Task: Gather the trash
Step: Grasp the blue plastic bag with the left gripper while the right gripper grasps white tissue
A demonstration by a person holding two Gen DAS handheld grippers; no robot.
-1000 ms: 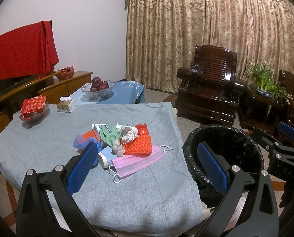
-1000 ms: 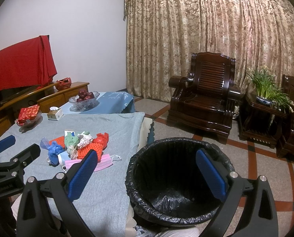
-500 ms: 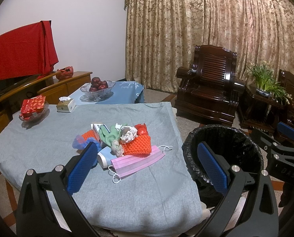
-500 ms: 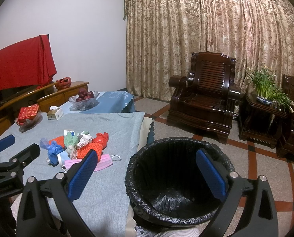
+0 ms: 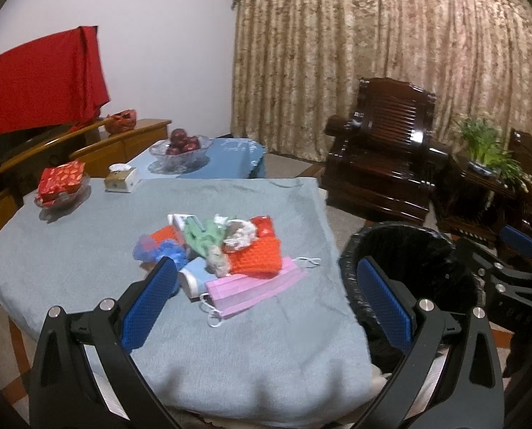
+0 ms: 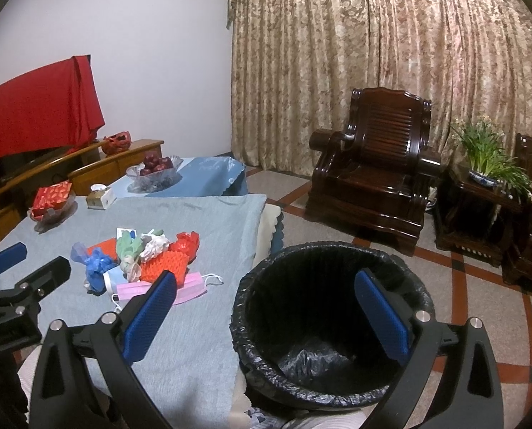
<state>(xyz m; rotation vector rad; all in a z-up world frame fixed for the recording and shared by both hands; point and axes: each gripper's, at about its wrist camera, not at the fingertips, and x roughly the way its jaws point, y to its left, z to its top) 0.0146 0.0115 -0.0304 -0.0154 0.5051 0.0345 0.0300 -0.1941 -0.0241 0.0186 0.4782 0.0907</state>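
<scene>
Nothing moved much since earlier; both views same. Left gripper (image 5: 266,300) wide apart, empty, near trash pile (image 5: 226,250) on gray table (image 5: 87,250). Right gripper (image 6: 266,311) wide apart, empty, over black bin (image 6: 266,339), right of table.

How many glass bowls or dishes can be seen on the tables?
2: a glass fruit bowl holding red fruit on the far blue-covered table, and a glass dish under a red packet at the grey table's left edge.

Trash pile (image 5: 226,254): I see it mid-table (image 5: 69,250), mask (image 5: 255,287) nearest me.
Bin (image 6: 330,321): on floor, right of table.
Fruit bowl (image 5: 180,148): behind table.
Armchair (image 6: 373,178): beyond bin.
</scene>
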